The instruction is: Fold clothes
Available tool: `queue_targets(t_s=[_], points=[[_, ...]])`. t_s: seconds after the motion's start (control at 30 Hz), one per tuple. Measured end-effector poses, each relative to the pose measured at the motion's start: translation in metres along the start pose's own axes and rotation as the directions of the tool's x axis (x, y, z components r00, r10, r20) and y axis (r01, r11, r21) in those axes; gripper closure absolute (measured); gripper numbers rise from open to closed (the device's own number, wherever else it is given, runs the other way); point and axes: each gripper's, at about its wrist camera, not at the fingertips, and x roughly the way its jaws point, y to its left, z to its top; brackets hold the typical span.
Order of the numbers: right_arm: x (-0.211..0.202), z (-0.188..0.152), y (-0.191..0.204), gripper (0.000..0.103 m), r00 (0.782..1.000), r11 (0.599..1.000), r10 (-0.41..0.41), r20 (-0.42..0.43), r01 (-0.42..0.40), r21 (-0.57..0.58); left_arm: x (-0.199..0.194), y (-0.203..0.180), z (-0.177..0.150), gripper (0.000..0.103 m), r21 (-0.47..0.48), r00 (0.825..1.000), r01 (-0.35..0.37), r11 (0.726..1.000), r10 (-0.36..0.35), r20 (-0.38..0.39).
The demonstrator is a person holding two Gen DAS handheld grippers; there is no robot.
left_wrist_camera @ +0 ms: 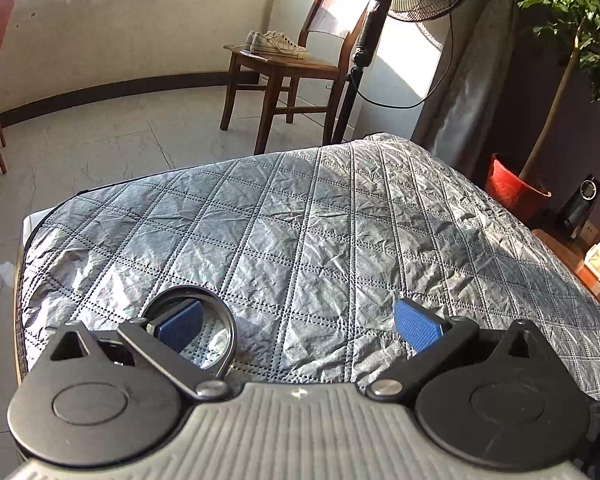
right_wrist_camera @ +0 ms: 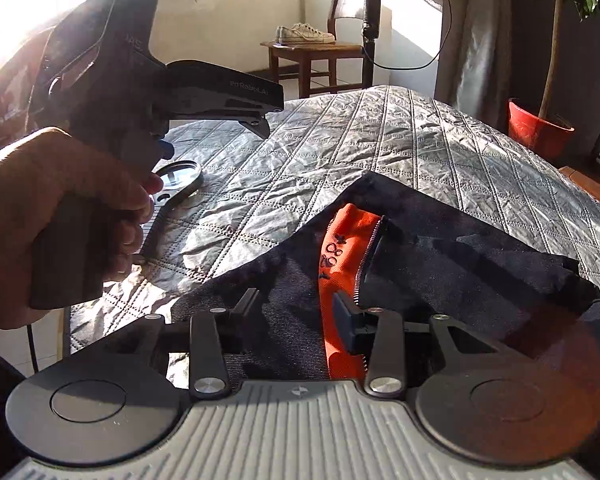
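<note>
The dark garment [right_wrist_camera: 440, 248] with its orange lining [right_wrist_camera: 340, 240] is spread on the quilted bed cover [left_wrist_camera: 300, 232], just ahead of the right hand-held gripper [right_wrist_camera: 296, 312] — jaws partly apart, nothing clamped. The left hand-held gripper [left_wrist_camera: 300, 324] is held wide open and empty — above bare quilt

Dark denim garment [right_wrist_camera: 460, 252], orange lining and zipper showing, crumpled on quilt
</note>
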Motion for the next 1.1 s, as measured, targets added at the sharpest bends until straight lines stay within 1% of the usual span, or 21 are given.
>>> queue_targets(t_s=[0.1,0.17,0.2,0.23,0.3,0.33,0.43,0.5,0.57,0.6,0.67,0.7,0.73,0.77,0.8,0.9,0.93,0.97,1.0,1.03,1.1], points=[[0.025,-0.002,-0.006,0.053,0.996,0.998,-0.052,-0.077,0.048,-0.048,0.0,-0.006,-0.004,0.001,0.02,1.0,0.017,1.0,-0.017,-0.01],[0.032,-0.002,-0.011,0.053,0.995,0.996,-0.081,-0.059,0.078,-0.051,0.001,-0.008,-0.005,0.001,0.025,1.0,0.023,0.999,-0.023,-0.014],[0.034,0.0,-0.015,0.058,0.992,0.993,-0.11,-0.054,0.107,-0.053,0.001,-0.008,-0.005,0.001,0.025,1.0,0.022,0.999,-0.021,-0.013],[0.034,0.003,-0.019,0.08,0.988,0.988,-0.145,-0.054,0.142,-0.056,0.001,-0.007,-0.005,0.001,0.02,1.0,0.02,1.0,-0.02,-0.013],[0.032,0.011,-0.033,0.088,0.983,0.984,-0.18,-0.032,0.179,-0.014,0.001,-0.005,-0.005,0.001,0.006,1.0,0.018,1.0,-0.017,-0.015],[0.029,0.015,-0.042,0.097,0.984,0.984,-0.177,-0.016,0.177,0.026,0.002,-0.004,-0.005,0.001,0.004,1.0,0.018,1.0,-0.018,-0.018],[0.007,0.029,-0.058,0.098,0.985,0.981,-0.161,0.068,0.152,0.122,0.003,-0.004,-0.005,0.001,-0.001,0.999,0.019,1.0,-0.019,-0.026],[-0.021,0.037,-0.056,0.098,0.979,0.988,-0.068,0.192,0.04,0.146,0.003,-0.003,-0.004,0.001,-0.003,1.0,0.019,1.0,-0.019,-0.019],[-0.043,0.037,-0.038,0.098,0.969,0.997,0.02,0.245,-0.037,0.067,0.003,0.0,-0.003,0.001,-0.013,1.0,0.012,1.0,-0.012,-0.013],[-0.049,0.034,-0.028,0.096,0.97,0.997,0.067,0.234,-0.073,0.014,0.003,0.003,-0.001,0.001,-0.024,1.0,0.006,1.0,-0.006,-0.01],[-0.045,0.017,-0.006,0.092,0.981,0.983,0.161,0.113,-0.149,-0.106,0.002,0.008,0.0,0.001,-0.048,1.0,-0.007,0.999,0.006,-0.003],[-0.036,0.005,0.001,0.088,0.988,0.978,0.153,0.03,-0.147,-0.146,0.002,0.011,0.001,0.001,-0.06,1.0,-0.013,0.998,0.013,0.001],[-0.027,-0.006,0.002,0.071,0.985,0.977,0.156,-0.067,-0.164,-0.139,0.001,0.013,0.001,0.001,-0.069,1.0,-0.017,0.997,0.018,0.005],[-0.017,-0.017,0.004,0.058,0.974,0.975,0.159,-0.162,-0.181,-0.13,0.0,0.015,0.002,0.001,-0.075,1.0,-0.02,0.997,0.021,0.011],[-0.014,-0.026,0.002,0.058,0.963,0.975,0.166,-0.213,-0.192,-0.107,0.0,0.016,0.002,0.001,-0.078,1.0,-0.021,0.997,0.022,0.015],[-0.04,-0.029,-0.019,0.057,0.978,0.98,0.197,-0.064,-0.193,0.052,-0.001,0.017,0.003,0.001,-0.079,1.0,-0.022,0.997,0.024,0.019],[-0.046,-0.025,-0.029,0.051,0.985,0.98,0.17,-0.018,-0.167,0.108,-0.002,0.017,0.003,0.001,-0.083,0.999,-0.022,0.996,0.024,0.021],[-0.048,-0.02,-0.04,0.039,0.991,0.978,0.134,0.018,-0.135,0.161,-0.003,0.016,0.003,0.001,-0.087,0.999,-0.019,0.996,0.022,0.025],[-0.048,-0.013,-0.053,0.033,0.994,0.972,0.097,0.043,-0.103,0.212,-0.004,0.015,0.003,0.001,-0.087,0.999,-0.017,0.996,0.02,0.028],[-0.046,-0.004,-0.065,0.029,0.997,0.964,0.062,0.056,-0.074,0.256,-0.004,0.014,0.002,0.001,-0.083,0.999,-0.016,0.996,0.018,0.031],[-0.034,0.014,-0.081,0.029,0.998,0.954,0.008,0.058,-0.025,0.3,-0.005,0.013,0.002,0.001,-0.077,0.999,-0.014,0.997,0.017,0.035]])
